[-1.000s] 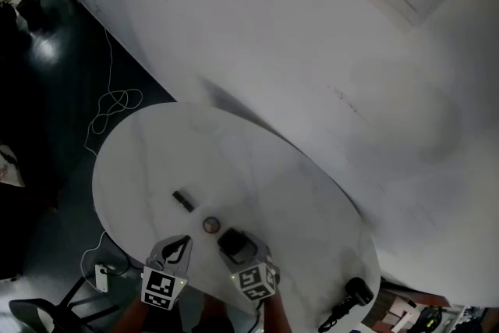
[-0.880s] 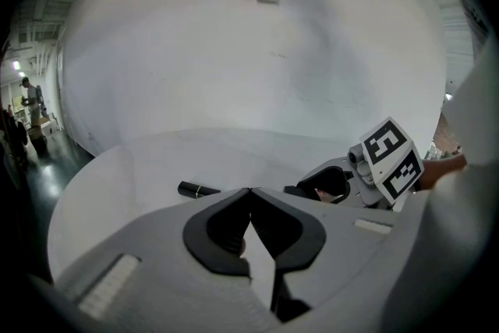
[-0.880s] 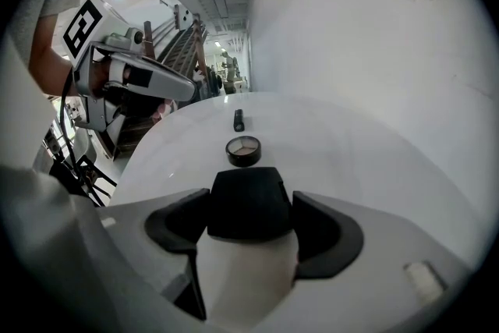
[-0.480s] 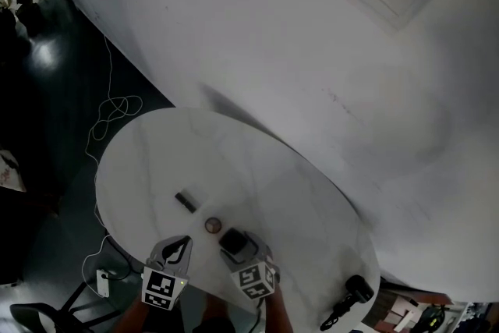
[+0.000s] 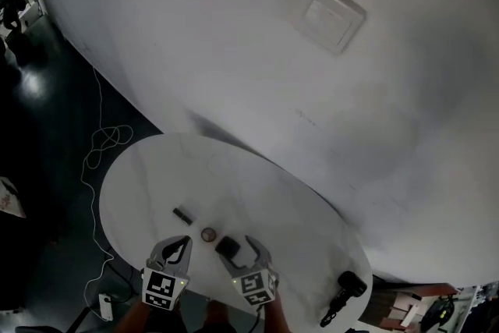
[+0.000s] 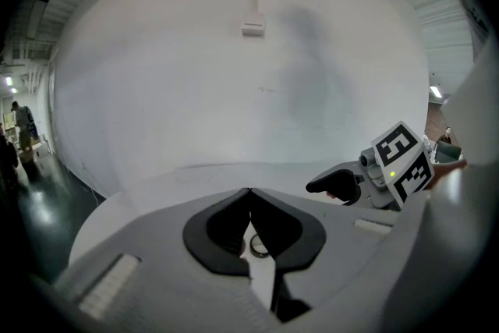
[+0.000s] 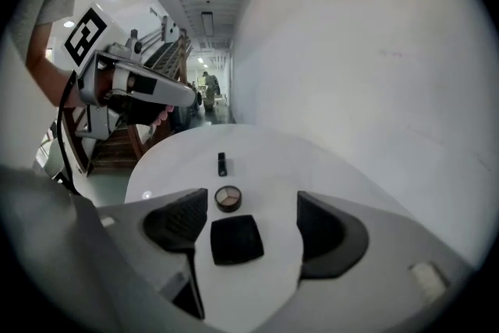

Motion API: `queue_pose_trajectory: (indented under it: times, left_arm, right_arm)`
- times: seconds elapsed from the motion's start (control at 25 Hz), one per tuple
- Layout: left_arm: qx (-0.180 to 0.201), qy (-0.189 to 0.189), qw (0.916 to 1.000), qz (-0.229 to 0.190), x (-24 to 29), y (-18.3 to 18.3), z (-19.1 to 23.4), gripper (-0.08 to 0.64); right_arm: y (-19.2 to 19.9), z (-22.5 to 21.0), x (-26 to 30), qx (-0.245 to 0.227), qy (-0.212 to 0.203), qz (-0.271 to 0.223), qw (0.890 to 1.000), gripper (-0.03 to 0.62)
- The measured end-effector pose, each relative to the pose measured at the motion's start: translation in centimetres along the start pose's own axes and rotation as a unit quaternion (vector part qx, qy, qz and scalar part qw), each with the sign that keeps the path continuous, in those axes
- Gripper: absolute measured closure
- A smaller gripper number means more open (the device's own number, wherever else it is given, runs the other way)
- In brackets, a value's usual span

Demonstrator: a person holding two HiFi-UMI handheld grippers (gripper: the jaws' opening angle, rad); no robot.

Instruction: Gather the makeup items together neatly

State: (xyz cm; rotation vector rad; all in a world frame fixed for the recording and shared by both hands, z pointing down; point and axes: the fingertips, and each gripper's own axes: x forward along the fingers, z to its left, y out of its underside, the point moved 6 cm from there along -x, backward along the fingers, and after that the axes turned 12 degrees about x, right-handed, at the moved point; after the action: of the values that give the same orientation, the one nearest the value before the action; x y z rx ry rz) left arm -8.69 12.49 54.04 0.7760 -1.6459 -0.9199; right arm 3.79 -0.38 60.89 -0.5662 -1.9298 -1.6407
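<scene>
Trouble is most likely to be caused at the square compact point(image 7: 236, 238), which lies flat on the desk point(image 7: 265, 148) between the jaws of the right claw point(image 7: 252, 207). That claw is spread wide and nothing is gripped by it. The compact is seen nearer the jaw at the left of the right gripper view, with a clear gap to the other jaw. If the jaws are shut from this off-centre stance, the low, smooth case could be pushed sideways or twisted rather than caught. It could then be knocked into the round compact point(image 7: 228, 199), just above it in the frame.

Farther up the frame, apart from both, the stick point(image 7: 222, 163) is found; being slim, it is judged likely to roll or skid if struck.

At the lower left of the head view, the left claw point(image 6: 249, 193) is shut tip to tip with nothing held. The round compact is glimpsed through the gap under its jaws. With a shut claw only nudging is possible, and too hard a nudge could send pieces toward the rim. The two claws are held close side by side and could be bumped together.

No hazard is expected from the black device point(image 5: 347, 291) at the lower right, well apart.
</scene>
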Motion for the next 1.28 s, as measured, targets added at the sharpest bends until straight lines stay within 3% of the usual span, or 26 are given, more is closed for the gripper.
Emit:
queue_pose_trajectory:
  times: [0.16, 0.32, 0.64, 0.84, 1.04, 1.28]
  left_arm:
    - [0.019, 0.006, 0.9993, -0.032, -0.9, -3.2, 0.7, 0.549]
    - [0.040, 0.018, 0.9968, -0.067, -1.5, -6.1, 1.3, 0.549]
    - [0.082, 0.066, 0.9852, -0.135, -2.1, -11.5, 1.0, 0.549]
    - [0.099, 0.101, 0.9772, -0.159, -2.1, -12.8, 0.3, 0.549]
    - [0.106, 0.140, 0.9688, -0.175, -3.1, -13.0, -1.2, 0.549]
    - [0.116, 0.175, 0.9602, -0.184, -3.8, -12.6, -2.5, 0.549]
  right_arm:
    - [-2.6, -0.1, -2.8, 0.025, 0.038, -0.052, 0.998, 0.241]
    - [-5.3, -0.2, -5.7, 0.045, 0.090, -0.119, 0.988, 0.241]
    - [-8.4, -0.3, -12.0, 0.106, 0.206, -0.218, 0.948, 0.261]
    - [-8.6, 0.6, -15.1, 0.119, 0.267, -0.249, 0.923, 0.348]
    - [-7.5, 2.4, -18.1, 0.144, 0.329, -0.268, 0.894, 0.508]
    - [-5.7, 4.4, -19.8, 0.174, 0.374, -0.277, 0.868, 0.563]
